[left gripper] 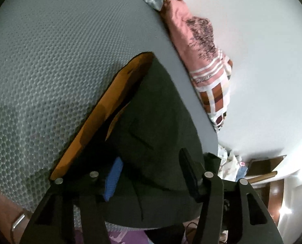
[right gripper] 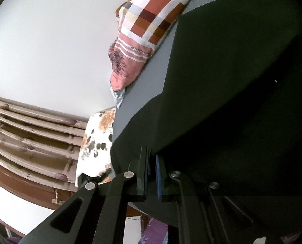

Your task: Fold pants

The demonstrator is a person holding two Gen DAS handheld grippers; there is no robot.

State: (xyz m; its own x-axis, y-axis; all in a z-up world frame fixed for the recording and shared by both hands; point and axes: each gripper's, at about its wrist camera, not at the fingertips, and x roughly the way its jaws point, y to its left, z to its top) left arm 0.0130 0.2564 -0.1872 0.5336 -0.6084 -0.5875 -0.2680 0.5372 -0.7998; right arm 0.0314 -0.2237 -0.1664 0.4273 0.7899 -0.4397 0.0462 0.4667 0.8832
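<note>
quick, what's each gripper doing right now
Left gripper: open, jaws wide apart over the dark pants, gripping nothing.
Right gripper: shut on the pants, jaws pinching an edge of the cloth.

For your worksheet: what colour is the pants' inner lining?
Orange lining inside dark pants; left wrist view.

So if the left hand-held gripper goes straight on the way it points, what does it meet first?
Probably the dark pants: the left hand-held gripper stands open over that fabric, which fills its path; the grey mattress lies beyond.
</note>
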